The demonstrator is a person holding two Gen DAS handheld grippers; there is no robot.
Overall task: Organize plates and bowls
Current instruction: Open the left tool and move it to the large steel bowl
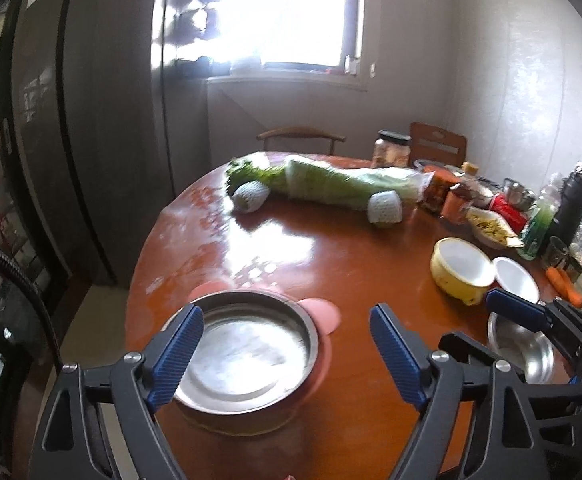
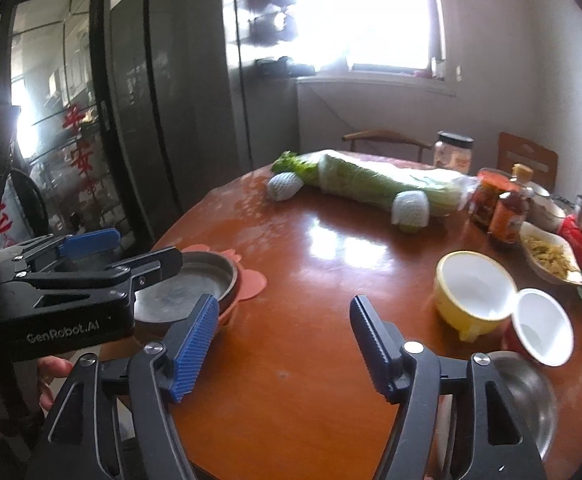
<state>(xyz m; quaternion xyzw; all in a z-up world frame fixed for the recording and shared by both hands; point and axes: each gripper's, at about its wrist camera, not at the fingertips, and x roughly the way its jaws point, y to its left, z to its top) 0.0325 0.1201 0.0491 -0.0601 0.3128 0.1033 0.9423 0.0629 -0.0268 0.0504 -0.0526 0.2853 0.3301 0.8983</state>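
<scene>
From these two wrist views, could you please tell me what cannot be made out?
- Steel bowl: right wrist view, its near side hidden behind the right gripper.
- Pink mat: left wrist view, mostly covered by the steel dish.
- Bottle labels: right wrist view, too blurred to read.
- Window: left wrist view, overexposed.

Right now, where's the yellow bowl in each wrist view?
Left wrist: yellow bowl sits right of centre, touching the small white bowl.
Right wrist: yellow bowl is right of centre, beyond the right jaw.
Shared landmark: the wrapped cabbage lying across the table behind it.
</scene>
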